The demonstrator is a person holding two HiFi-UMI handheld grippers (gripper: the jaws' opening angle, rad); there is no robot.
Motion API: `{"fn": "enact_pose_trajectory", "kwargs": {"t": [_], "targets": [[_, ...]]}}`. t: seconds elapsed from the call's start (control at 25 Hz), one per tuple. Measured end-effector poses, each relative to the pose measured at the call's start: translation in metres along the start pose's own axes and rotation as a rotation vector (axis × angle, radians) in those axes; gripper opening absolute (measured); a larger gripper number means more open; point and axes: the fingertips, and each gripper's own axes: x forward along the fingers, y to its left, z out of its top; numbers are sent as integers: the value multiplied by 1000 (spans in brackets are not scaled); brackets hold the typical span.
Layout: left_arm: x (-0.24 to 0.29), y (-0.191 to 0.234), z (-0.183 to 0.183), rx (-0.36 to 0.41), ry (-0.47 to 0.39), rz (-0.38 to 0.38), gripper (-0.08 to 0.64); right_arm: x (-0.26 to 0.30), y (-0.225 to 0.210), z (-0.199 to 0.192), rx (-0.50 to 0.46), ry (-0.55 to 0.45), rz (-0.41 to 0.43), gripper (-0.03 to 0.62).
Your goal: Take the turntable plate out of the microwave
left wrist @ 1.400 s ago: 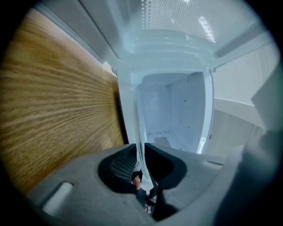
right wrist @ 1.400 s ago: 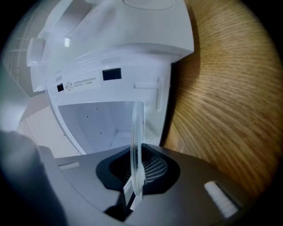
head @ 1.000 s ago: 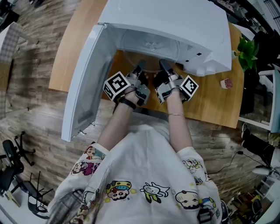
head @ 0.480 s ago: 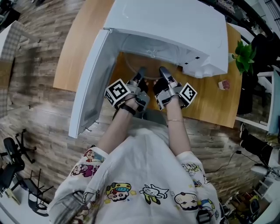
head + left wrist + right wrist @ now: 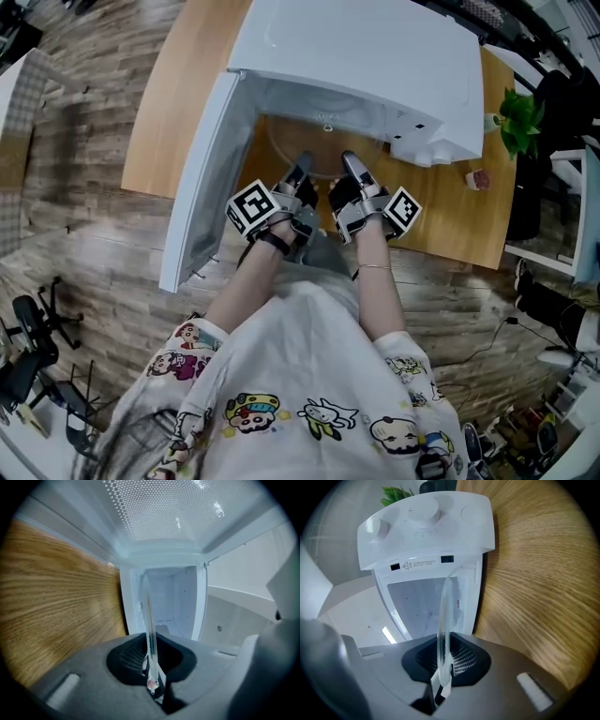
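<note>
The clear glass turntable plate (image 5: 322,148) hangs level just in front of the white microwave's (image 5: 375,56) open mouth, above the wooden table. My left gripper (image 5: 302,170) is shut on its near left rim and my right gripper (image 5: 351,166) is shut on its near right rim. In the left gripper view the plate (image 5: 149,616) runs edge-on out of the closed jaws of the left gripper (image 5: 153,682) towards the cavity. The right gripper view shows the plate (image 5: 445,616) the same way, pinched in the right gripper (image 5: 440,686) below the control panel (image 5: 425,522).
The microwave door (image 5: 202,187) stands swung open at the left, close beside my left arm. On the wooden table (image 5: 187,94) a small pink object (image 5: 476,178) lies at the right, near a green plant (image 5: 518,117). Chair bases (image 5: 28,328) stand on the floor at left.
Both grippers have drawn back towards me and slightly up with the plate between them. More of the plate now shows outside the microwave's opening.
</note>
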Motion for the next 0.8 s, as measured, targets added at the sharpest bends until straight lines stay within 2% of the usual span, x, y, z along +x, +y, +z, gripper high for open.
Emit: {"fn": "enact_pose_trajectory", "kwargs": {"t": [0.44, 0.8], "targets": [[-23, -17, -36, 14, -67, -25, 26, -37, 18, -5, -15, 83, 17, 32], [-56, -36, -53, 25, -104, -46, 26, -61, 38, -28, -29, 127, 43, 32]]}}
